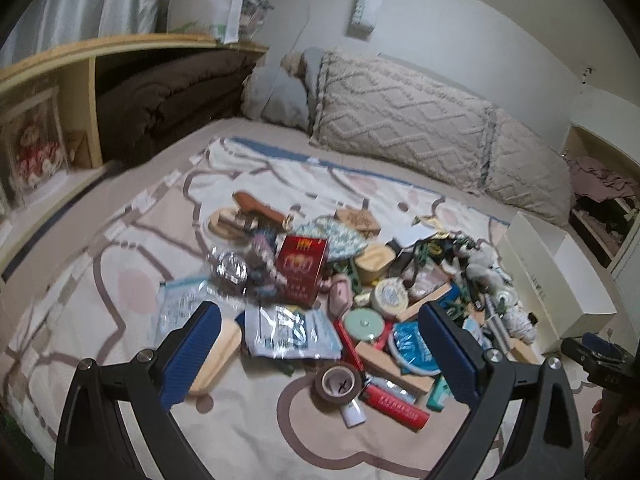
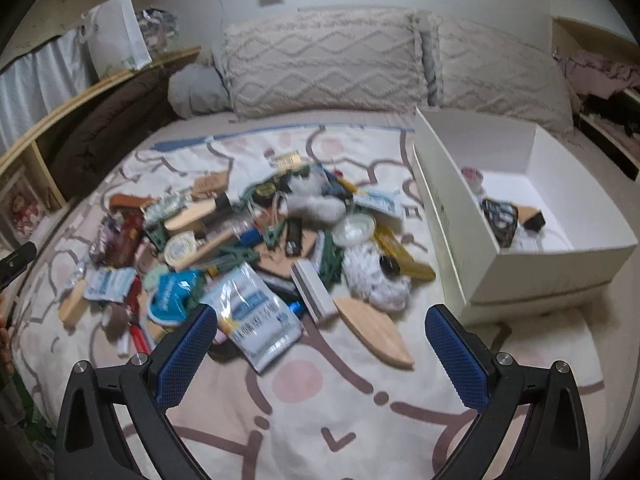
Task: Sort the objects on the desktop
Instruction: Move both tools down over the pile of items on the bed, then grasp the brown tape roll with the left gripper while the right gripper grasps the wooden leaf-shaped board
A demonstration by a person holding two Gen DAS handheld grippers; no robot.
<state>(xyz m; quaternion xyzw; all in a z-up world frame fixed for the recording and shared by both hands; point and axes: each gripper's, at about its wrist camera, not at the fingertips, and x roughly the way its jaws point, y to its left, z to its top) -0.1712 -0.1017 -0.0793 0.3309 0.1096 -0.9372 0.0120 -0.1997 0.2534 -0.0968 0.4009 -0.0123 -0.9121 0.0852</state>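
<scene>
In the left wrist view, the left gripper [image 1: 322, 354] is seen with jaws spread wide and nothing held; a crinkly plastic packet [image 1: 290, 334] lies between them, with a tape roll [image 1: 338, 384] just nearer. The packet is judged light, limp and slippery, best pinched at an edge. In the right wrist view, the right gripper [image 2: 322, 356] likewise stands wide open and empty, a foil sachet [image 2: 258, 320] just ahead, the white box [image 2: 560, 272] ahead to the right.

Each hand-held gripper [image 1: 320, 354] [image 2: 322, 354]: black arms, silver screws, blue ribbed pads [image 1: 190, 354].
</scene>
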